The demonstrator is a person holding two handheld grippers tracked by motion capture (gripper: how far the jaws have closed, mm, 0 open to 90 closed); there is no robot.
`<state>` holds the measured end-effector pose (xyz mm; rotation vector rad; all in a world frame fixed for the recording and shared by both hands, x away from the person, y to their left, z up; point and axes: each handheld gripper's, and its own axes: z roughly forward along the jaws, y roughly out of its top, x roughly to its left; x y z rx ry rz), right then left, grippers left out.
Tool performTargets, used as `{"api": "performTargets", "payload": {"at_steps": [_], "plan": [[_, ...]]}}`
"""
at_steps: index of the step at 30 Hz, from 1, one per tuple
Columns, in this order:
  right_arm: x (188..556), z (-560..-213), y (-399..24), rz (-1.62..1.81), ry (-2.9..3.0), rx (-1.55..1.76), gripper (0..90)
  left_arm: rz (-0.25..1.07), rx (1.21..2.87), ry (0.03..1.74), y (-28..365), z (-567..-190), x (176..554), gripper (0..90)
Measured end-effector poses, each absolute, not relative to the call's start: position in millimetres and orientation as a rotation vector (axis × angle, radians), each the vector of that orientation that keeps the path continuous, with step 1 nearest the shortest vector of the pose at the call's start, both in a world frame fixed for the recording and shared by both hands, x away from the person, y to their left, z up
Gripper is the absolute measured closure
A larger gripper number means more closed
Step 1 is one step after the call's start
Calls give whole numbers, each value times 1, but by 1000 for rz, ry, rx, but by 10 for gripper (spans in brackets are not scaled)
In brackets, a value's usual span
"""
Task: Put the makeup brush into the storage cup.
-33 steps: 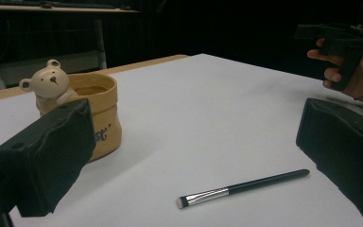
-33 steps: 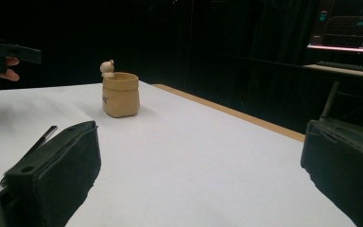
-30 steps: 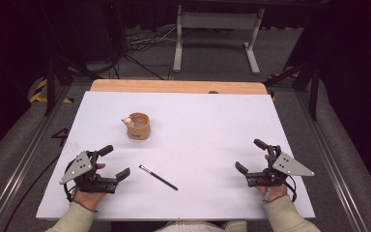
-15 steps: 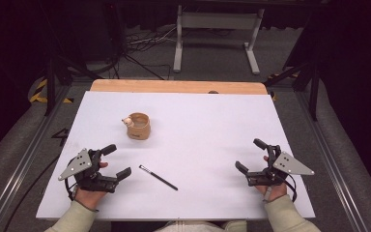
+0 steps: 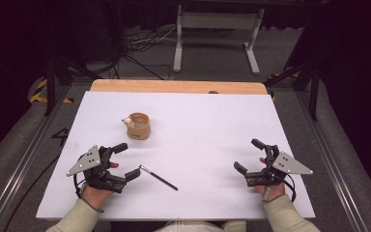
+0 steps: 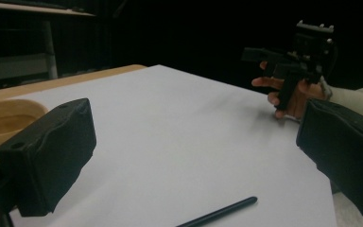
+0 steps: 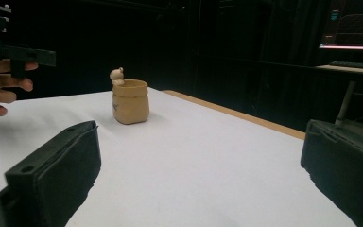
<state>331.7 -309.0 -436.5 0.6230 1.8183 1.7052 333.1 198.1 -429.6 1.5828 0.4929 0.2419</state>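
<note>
White counter (image 5: pixel 198 145) in a dark room, left tool (image 5: pixel 125 162) near left with jaws wide, black pen (image 5: pixel 158 177) just right of it, tan cup (image 5: pixel 138 126) farther back, right tool (image 5: pixel 250 155) near right, jaws wide, holding nothing.

We look down from above the near edge of the bench (image 5: pixel 212 121), facing its far wooden edge. Our two gripper views sit low over the bench's near corners, each looking across it between close jaws; all three share the white top and the tan cup (image 7: pixel 130 100).
</note>
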Motion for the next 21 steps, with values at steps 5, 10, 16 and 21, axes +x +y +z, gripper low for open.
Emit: {"api": "performTargets", "payload": {"at_steps": [5, 10, 16, 21], "plan": [[332, -436, -309, 1706, 1819, 620, 0, 261, 1627, 465, 184, -425, 334, 1], [332, -437, -309, 1715, 1825, 620, 0, 253, 1632, 437, 172, -421, 337, 1], [333, -437, -309, 1723, 1829, 612, 0, 219, 1672, 381, 158, -415, 338, 1], [332, -437, -309, 1722, 1834, 608, 0, 233, 1696, 352, 150, -411, 338, 1]]}}
